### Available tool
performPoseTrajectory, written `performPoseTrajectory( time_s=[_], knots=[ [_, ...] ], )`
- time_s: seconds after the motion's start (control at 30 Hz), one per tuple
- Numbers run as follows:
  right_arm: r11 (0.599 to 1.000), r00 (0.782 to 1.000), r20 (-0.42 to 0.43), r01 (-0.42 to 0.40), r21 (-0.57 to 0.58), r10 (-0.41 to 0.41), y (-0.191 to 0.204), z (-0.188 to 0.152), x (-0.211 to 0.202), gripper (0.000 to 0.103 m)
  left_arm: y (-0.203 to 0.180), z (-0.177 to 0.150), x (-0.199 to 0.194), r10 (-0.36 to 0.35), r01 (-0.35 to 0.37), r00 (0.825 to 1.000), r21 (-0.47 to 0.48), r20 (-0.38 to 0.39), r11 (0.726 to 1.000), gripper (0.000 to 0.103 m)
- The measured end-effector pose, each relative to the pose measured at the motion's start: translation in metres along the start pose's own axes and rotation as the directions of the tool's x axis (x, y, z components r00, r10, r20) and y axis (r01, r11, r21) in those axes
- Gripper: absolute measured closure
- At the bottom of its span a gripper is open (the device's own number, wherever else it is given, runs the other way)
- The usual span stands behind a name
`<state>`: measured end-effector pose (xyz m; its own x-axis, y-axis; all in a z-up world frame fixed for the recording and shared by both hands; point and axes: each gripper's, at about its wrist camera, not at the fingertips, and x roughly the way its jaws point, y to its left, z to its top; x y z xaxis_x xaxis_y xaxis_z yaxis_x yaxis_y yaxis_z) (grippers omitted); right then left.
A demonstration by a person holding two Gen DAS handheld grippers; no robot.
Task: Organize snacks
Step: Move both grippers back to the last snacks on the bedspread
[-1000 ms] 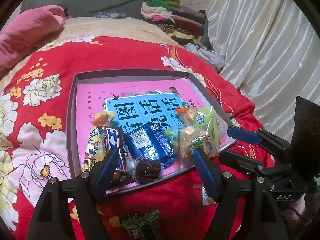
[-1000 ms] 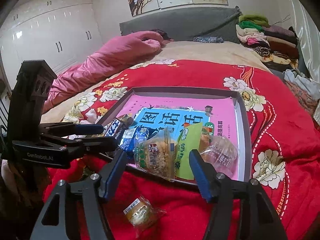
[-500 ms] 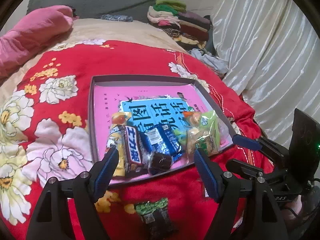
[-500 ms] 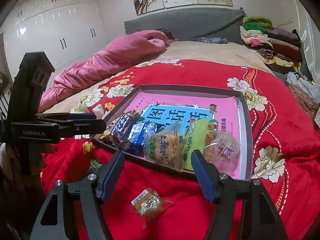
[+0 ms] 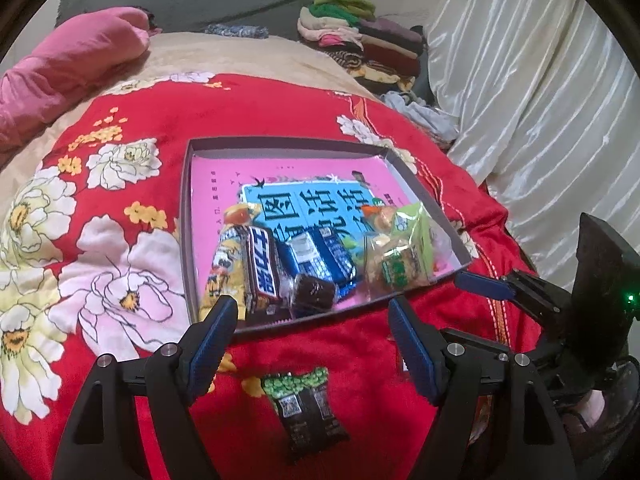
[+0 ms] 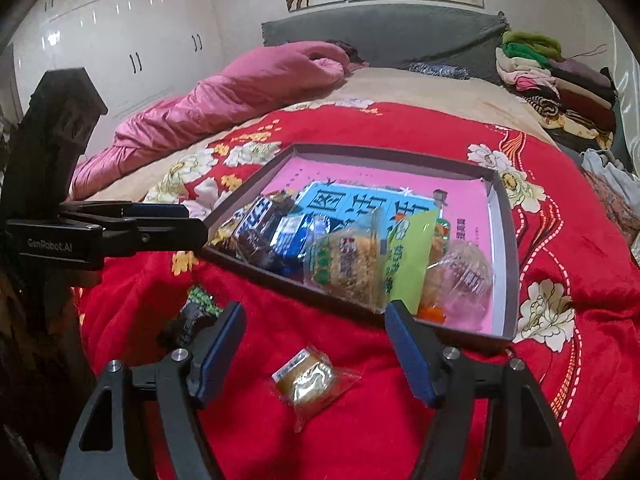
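Gold-wrapped cake (image 6: 310, 378) lies loose between the opening, empty right fingers (image 6: 320, 354); next, close on it for the tray (image 6: 508, 280); left fingers (image 5: 310, 344) released over a dark packet (image 5: 306, 412)

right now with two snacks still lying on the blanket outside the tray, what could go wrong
The tray sits on a soft, humped red blanket, so pressing near it may tip the crowded pile. The green-topped dark packet and the clear-wrapped cake are crinkly; the open left gripper or opening right gripper might pinch fabric instead.
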<state>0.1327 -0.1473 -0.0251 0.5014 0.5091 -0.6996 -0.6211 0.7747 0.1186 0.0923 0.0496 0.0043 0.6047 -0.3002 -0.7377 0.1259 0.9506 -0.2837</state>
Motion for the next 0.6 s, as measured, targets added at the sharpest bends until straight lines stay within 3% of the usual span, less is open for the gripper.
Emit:
performPoseTrajectory(
  time_s=[0.6],
  knots=[
    [0.998, 0.993, -0.119, -0.003, -0.070, -0.005, 0.016, -0.019, 0.019, 0.031, 0.008, -0.030, 0.003, 0.030, -0.033, 0.995, -0.040, -0.091, 0.999, 0.024]
  ],
)
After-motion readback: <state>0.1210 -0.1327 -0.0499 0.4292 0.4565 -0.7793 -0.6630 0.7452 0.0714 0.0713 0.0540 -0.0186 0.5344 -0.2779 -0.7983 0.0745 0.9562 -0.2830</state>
